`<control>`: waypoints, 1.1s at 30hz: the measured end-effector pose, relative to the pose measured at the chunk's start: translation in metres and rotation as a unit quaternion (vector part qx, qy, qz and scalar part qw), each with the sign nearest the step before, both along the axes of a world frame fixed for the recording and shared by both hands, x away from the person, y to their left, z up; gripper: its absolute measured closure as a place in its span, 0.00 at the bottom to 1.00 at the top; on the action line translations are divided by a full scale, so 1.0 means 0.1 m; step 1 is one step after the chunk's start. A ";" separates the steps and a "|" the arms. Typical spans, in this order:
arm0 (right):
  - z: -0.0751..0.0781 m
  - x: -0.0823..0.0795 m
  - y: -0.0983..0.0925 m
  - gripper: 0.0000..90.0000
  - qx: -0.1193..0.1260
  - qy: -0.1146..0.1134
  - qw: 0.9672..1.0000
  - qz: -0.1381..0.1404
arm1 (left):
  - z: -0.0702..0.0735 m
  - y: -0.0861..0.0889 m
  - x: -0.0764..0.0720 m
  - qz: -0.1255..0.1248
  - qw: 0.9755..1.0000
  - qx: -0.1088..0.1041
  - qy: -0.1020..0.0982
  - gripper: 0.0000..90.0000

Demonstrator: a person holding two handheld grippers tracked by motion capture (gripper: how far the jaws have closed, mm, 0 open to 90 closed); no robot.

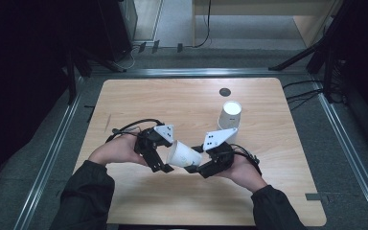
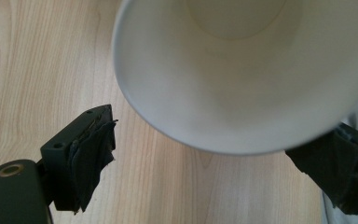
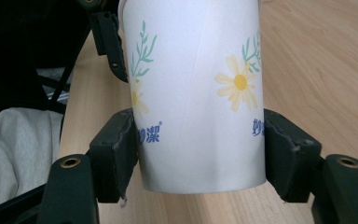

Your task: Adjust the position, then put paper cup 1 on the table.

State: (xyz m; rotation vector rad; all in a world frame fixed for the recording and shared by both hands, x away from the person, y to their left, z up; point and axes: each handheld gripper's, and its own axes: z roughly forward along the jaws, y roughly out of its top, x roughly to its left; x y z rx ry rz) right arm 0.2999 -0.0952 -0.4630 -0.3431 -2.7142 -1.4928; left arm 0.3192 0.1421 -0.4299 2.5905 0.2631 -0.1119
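Held cup: a white paper cup with printed flowers and blue lettering lies tilted on its side above the near middle of the table, between the two grippers; its mouth faces the left gripper, its base the right one.
Held cup contents: the inside looks bare white.
Second cup: another white paper cup stands on the table further back and to the right, apart from the held one; which end is up I cannot tell.
Right gripper: the right gripper has its pads pressed against both sides of the cup's lower wall, pinching it.
Left gripper: the left gripper has its jaws spread wide, one to each side of the cup's rim; whether either pad touches the rim I cannot tell.
Open room: bare wood lies left, behind and in front of the hands; a small dark round disc sits near the far edge.
Edges: both forearms cross the near edge.
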 end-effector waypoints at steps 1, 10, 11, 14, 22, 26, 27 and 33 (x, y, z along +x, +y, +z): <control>0.01 0.01 -0.01 0.38 0.003 0.000 1.000 -0.002 | 0.00 0.02 0.00 0.003 1.000 -0.005 0.000 0.10; 0.05 0.02 -0.09 0.38 0.019 0.005 1.000 -0.011 | -0.03 0.17 -0.02 0.038 0.998 -0.044 0.003 0.11; 0.05 0.03 -0.10 0.38 0.019 0.004 1.000 -0.011 | -0.04 0.18 -0.01 0.044 0.998 -0.039 0.001 0.11; 0.05 0.03 -0.13 0.38 0.022 0.006 1.000 -0.015 | -0.08 0.23 -0.02 0.053 0.998 -0.043 0.008 0.11; 0.03 0.03 -0.17 0.38 0.029 0.011 0.999 -0.025 | -0.06 0.26 -0.02 0.060 0.994 -0.091 0.026 0.11; 0.02 0.04 -0.17 0.38 0.032 0.016 0.999 -0.025 | -0.05 0.22 -0.03 0.060 0.991 -0.116 0.030 0.14; 0.02 0.04 -0.17 0.38 0.034 0.016 0.999 -0.025 | -0.05 0.21 -0.03 0.063 0.990 -0.122 0.030 0.14; 0.03 0.05 -0.19 0.38 0.045 0.018 0.999 -0.025 | -0.07 0.17 -0.04 0.072 0.986 -0.147 0.034 0.14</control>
